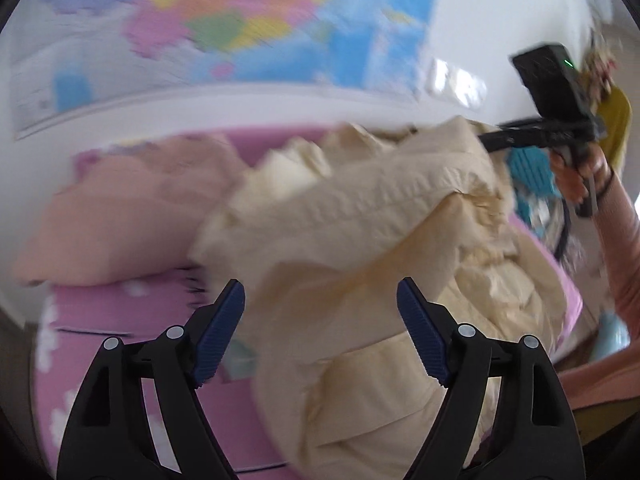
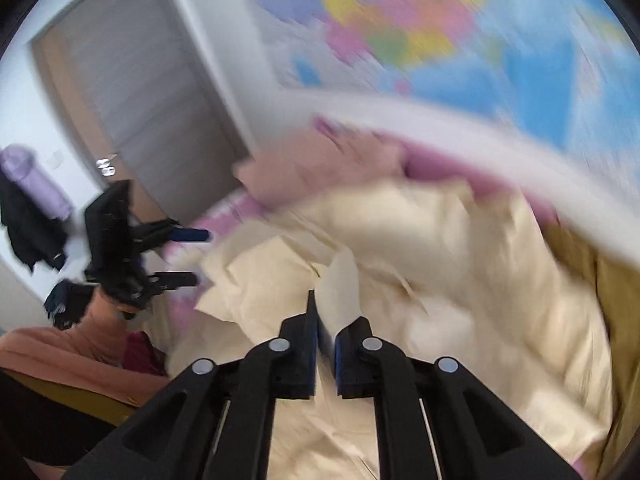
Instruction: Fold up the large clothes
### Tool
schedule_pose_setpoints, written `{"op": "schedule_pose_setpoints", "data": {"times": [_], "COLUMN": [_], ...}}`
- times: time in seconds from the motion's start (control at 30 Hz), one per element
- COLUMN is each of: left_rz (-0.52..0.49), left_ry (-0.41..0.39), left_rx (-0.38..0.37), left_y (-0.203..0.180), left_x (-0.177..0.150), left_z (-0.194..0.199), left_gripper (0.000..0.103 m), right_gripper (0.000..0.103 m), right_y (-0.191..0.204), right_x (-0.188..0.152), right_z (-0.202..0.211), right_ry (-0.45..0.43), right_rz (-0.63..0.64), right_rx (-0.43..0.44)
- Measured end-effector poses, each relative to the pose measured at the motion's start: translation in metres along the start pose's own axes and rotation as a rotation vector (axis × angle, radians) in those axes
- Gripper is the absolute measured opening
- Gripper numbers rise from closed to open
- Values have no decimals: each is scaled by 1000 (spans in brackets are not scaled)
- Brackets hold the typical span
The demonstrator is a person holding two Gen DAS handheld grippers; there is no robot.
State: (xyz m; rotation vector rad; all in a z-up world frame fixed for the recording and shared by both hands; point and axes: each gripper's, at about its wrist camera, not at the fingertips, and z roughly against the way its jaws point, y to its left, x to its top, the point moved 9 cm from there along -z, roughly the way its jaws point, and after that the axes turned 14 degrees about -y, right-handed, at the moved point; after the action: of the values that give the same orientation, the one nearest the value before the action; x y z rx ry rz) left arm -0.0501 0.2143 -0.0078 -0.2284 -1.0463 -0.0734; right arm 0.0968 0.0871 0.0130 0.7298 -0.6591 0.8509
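While the right gripper (image 2: pixel 325 312) points down over the bed, its jaws are clenched on a fold of the cream garment (image 2: pixel 440 280), and a strip of the cloth rises between the two blue pads. In the left wrist view this gripper comes in from the right, held up by a hand (image 1: pixel 576 172) with a pink sleeve (image 1: pixel 628 264) behind it, and its tip meets the raised edge of the cloth. The left gripper (image 1: pixel 320 328) is released: its jaws stand wide apart, nothing between them, just above the garment. The garment lies crumpled in a heap on the pink bed sheet (image 1: pixel 132 312). A peach pillow (image 1: pixel 120 216) lies beside it to the left. Behind the bed a coloured map (image 1: pixel 240 20) hangs on the white wall, and a grey door (image 2: pixel 132 92) is at the left in the right wrist view. Both pictures are blurred.
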Motion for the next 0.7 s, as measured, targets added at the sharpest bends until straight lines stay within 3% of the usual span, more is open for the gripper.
{"op": "schedule_pose_setpoints", "data": {"times": [0.07,0.17,0.2,0.23,0.37,0.57,0.6,0.67,0.7], "left_rz": [-30,-39,-37,-39,8,69,70,49,40], "left_ry": [75,161,180,188,125,-30,-37,-12,19], "left_rx": [-10,-20,-25,-22,-41,27,43,69,79], "left_y": [-13,-21,-22,-21,-7,34,40,45,47], "left_x": [-18,-42,-48,-50,-34,26,36,46,47], "left_z": [-26,-51,-55,-55,-40,-12,-14,-28,-40], "left_gripper": [78,78,78,78,78,82,82,82,82], "right_gripper": [15,41,73,85,85,85,82,64,50], "right_y": [-26,-49,-53,-58,-56,-52,-51,-48,-46], "right_x": [-32,-63,-67,-70,-81,-109,-114,-117,-119], "right_z": [-12,-11,-7,1,31,26,22,18,19], "right_ry": [62,59,41,9,-82,-46,-38,-34,-38], "right_rz": [-47,-139,-149,-145,-191,-157,-155,-151,-150], "right_rx": [-50,-68,-93,-131,-79,-83,-73,-63,-58]}}
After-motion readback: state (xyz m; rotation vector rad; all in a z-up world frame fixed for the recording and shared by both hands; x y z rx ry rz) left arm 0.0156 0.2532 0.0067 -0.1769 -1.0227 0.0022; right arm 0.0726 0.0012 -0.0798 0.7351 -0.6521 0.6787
